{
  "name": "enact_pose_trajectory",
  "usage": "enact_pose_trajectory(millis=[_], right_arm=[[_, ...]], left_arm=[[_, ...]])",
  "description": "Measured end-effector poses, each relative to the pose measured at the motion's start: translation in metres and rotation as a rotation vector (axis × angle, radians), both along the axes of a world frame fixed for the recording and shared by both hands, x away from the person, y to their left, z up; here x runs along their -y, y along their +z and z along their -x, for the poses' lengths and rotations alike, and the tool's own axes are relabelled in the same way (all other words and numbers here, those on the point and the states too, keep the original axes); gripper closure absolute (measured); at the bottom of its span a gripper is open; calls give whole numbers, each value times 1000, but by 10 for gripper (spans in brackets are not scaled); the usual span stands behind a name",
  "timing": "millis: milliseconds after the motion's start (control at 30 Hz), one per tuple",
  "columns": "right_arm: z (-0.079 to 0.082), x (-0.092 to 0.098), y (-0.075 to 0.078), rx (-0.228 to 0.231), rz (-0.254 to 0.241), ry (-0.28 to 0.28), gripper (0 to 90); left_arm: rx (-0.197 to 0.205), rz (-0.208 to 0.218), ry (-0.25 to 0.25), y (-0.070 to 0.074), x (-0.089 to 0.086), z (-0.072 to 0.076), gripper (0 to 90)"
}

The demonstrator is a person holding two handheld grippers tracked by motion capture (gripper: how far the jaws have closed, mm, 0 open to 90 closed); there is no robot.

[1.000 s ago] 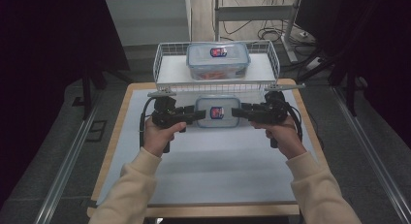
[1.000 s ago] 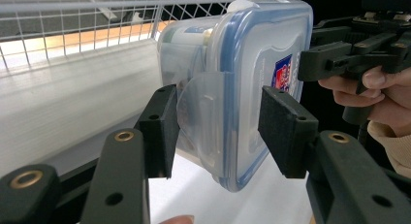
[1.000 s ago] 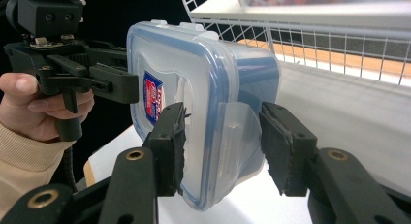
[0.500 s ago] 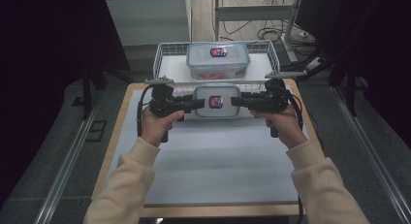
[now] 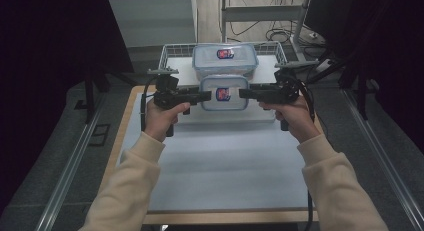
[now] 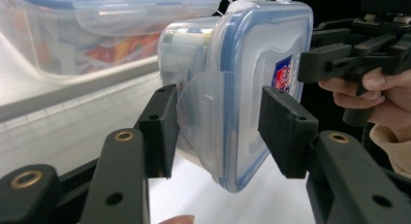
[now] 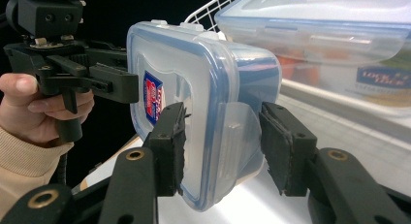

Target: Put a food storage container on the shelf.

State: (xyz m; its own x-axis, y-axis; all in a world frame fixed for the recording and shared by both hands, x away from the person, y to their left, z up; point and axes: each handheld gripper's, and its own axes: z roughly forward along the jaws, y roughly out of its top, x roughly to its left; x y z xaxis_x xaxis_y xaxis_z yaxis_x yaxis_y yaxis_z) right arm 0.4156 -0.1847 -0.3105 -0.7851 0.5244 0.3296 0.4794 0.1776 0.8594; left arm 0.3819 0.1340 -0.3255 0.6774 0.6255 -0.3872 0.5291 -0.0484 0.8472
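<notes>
A small clear container [image 5: 224,92] with a blue-sealed lid and a red-and-blue label hangs above the table, just in front of the wire basket. My left gripper [image 5: 206,96] is shut on its left end and my right gripper [image 5: 243,93] on its right end. In the left gripper view the jaws of the left gripper [image 6: 220,127] straddle the latch flap of the container [image 6: 242,73], one on the lid side, one on the base side. The right gripper view has the right gripper [image 7: 220,146] clamped the same way on the container [image 7: 194,64].
A larger lidded container [image 5: 225,58] sits in a white wire basket [image 5: 170,51] at the table's far edge, right behind the held one. A pale mat [image 5: 215,156] covers the wooden table. Dark floor, rails and cables surround it.
Both hands have lifted the small container off the mat and carried it away from the person, toward the basket. Both grips stay as they were.
</notes>
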Motion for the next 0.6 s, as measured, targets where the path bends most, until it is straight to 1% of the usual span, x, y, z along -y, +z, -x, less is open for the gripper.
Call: enact_pose_trajectory(millis=[167, 300, 600], right_arm=[[-6, 1, 6, -1, -4, -1, 527], [-12, 0, 13, -7, -8, -3, 527], [-33, -5, 34, 5, -3, -12, 527]], left_arm=[[8, -11, 3, 9, 0, -6, 502], [15, -11, 4, 17, -1, -13, 501], [19, 1, 7, 36, -5, -36, 500]])
